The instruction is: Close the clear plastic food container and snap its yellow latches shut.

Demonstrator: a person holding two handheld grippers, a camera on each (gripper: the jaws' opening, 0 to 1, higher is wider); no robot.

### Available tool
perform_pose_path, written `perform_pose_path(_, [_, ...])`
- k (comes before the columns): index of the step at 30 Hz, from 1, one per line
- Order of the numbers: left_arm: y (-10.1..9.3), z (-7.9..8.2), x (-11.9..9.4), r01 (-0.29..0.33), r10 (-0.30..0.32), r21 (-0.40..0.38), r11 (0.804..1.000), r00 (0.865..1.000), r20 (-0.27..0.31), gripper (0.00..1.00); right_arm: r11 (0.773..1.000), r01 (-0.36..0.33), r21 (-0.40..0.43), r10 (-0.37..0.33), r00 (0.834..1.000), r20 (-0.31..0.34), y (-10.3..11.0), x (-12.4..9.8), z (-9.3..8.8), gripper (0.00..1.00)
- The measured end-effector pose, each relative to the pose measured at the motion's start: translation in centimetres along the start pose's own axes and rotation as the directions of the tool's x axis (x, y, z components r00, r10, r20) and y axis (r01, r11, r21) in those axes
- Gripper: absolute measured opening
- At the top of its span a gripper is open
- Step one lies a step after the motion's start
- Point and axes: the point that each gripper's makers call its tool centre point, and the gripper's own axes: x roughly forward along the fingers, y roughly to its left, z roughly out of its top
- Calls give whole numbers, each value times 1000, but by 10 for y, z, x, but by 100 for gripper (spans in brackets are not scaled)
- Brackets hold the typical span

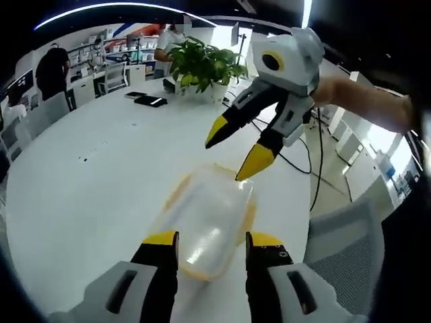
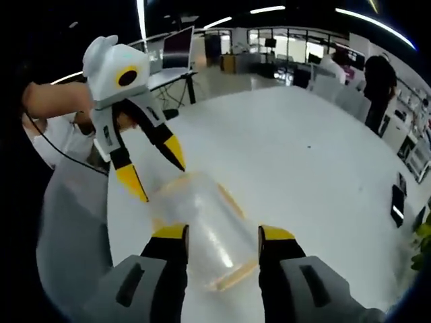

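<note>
In the left gripper view, my left gripper (image 1: 211, 243) has its jaws spread at six o'clock, straddling the near end of the clear container (image 1: 205, 225) without gripping it. The container lies on the white worktop (image 1: 87, 182), lid on. My right gripper (image 1: 232, 153) hovers open at one o'clock.

In the right gripper view, my right gripper (image 2: 222, 234) brackets the container (image 2: 202, 229), holding nothing. I should press each yellow latch (image 2: 232, 276) squarely, steadying the opposite end.
</note>
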Motion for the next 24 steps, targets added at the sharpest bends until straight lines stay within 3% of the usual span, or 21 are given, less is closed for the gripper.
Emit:
perform_pose_path(8, [-3,7,5,25,-25,71,997,1000,-8,29,997,-58,-52,57,998,-6,3,6,10,32])
perform_pose_path(24, [-18,9,30,52,-48,133,990,998,-38,25,983,-147,-111,140,988,-66,9,24,3,25])
